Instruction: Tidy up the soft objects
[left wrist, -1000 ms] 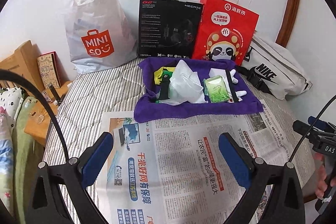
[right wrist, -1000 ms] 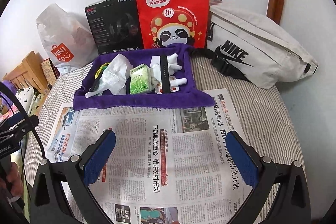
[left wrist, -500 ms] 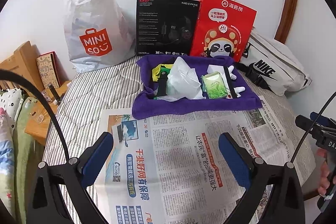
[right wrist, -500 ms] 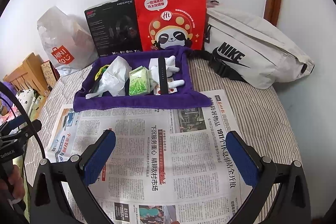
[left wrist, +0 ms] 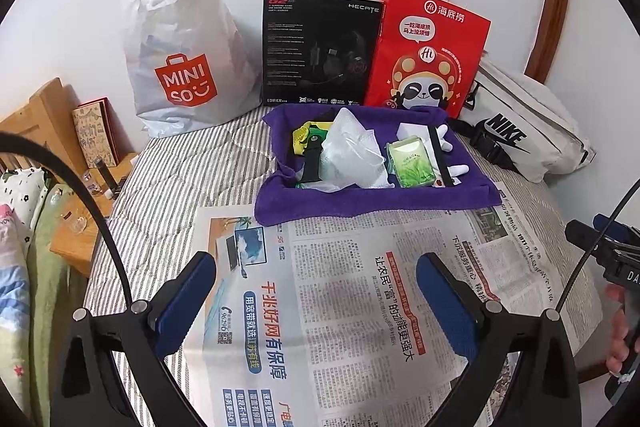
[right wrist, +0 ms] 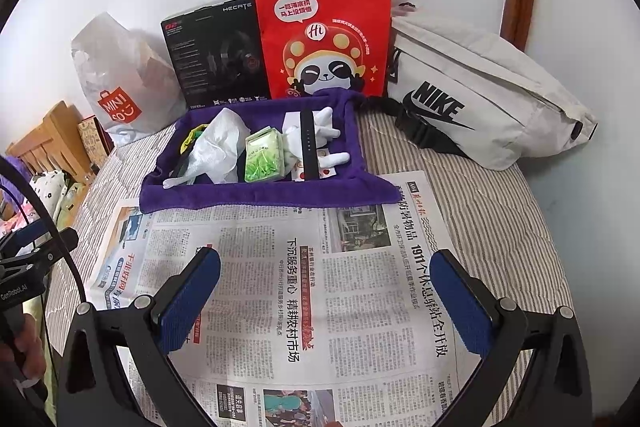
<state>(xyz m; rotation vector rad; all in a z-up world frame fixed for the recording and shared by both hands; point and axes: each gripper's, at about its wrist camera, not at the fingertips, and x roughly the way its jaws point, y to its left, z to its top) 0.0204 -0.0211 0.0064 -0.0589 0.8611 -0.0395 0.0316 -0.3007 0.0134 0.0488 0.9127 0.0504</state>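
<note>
A purple towel (left wrist: pixel 360 203) (right wrist: pixel 256 193) lines a tray at the back of the bed. In it lie a white plastic bag (left wrist: pixel 352 157) (right wrist: pixel 218 147), a green tissue pack (left wrist: pixel 412 163) (right wrist: pixel 262 157), a white glove (left wrist: pixel 444 139) (right wrist: pixel 324 131) under a black strap (right wrist: pixel 309 143), and a yellow-green item (left wrist: pixel 306 139). My left gripper (left wrist: pixel 316 303) is open and empty above the newspaper (left wrist: pixel 360 307), well short of the tray. My right gripper (right wrist: pixel 326 299) is open and empty above the newspaper (right wrist: pixel 320 287).
Against the wall stand a Miniso bag (left wrist: pixel 184 59), a black headset box (left wrist: pixel 320 51) and a red paper bag (left wrist: pixel 428 55). A white Nike bag (right wrist: pixel 480 87) lies at the right. A wooden bedside stand (left wrist: pixel 80 187) is at the left.
Both grippers have drawn back a little from the tray, which looks smaller and farther. Jaws stay open. Nothing in the tray has moved.
</note>
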